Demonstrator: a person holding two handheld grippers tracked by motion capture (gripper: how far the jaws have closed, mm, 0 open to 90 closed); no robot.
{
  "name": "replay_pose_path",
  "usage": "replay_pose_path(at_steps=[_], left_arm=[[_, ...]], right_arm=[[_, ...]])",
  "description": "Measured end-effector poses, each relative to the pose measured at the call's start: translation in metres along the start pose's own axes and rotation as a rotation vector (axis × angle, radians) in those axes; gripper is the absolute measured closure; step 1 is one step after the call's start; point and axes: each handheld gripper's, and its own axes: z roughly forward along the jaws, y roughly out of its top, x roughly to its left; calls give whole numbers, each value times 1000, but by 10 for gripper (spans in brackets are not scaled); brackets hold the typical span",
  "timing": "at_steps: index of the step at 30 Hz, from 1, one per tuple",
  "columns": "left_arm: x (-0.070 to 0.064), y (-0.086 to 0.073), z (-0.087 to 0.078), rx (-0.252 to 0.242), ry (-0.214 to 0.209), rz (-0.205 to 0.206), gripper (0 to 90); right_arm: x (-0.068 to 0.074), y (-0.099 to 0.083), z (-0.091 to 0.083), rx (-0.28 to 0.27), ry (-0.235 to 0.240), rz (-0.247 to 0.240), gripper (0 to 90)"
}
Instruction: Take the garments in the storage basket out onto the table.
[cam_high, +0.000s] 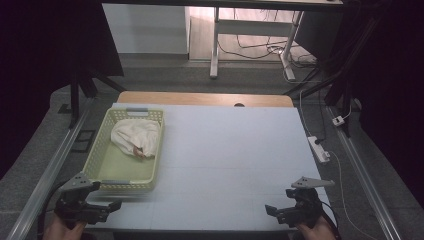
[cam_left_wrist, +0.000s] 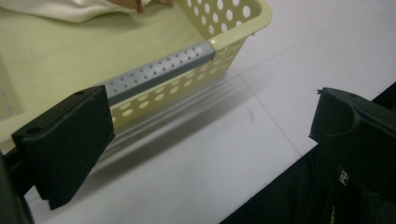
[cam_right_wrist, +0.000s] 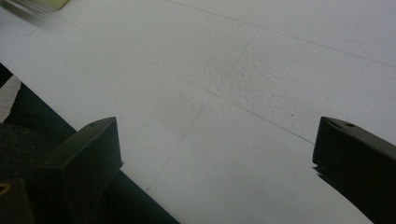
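A pale green perforated basket (cam_high: 102, 175) stands on the left of the white table top, and a crumpled white cloth (cam_high: 135, 135) with a small reddish bit lies in its far half. My left gripper (cam_high: 116, 205) rests at the table's near left corner, just in front of the basket, open and empty. The left gripper view has the basket's near wall (cam_left_wrist: 182, 79) with its grey handle strip beyond the spread jaws, and the cloth (cam_left_wrist: 70, 9) at the top edge. At the near right corner my right gripper (cam_high: 270, 210) is open over bare table (cam_right_wrist: 224, 93).
The white foam sheet (cam_high: 225, 150) covers a wooden table. A power strip (cam_high: 319, 149) and cables lie on the floor at the right. Metal rails run along both sides. A desk frame stands beyond the far edge.
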Motion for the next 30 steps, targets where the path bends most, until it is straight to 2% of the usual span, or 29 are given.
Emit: replay_pose_path(at_steps=[10,18,30], left_arm=[[6,9,6,-12,-23,25,0],[10,21,17,19,-26,50,0],[18,39,31,19,-56,62,0]], right_arm=[[0,0,0,4,1,3,10],[0,0,1,8,8,3,11],[0,0,2,16,7,-1,10]])
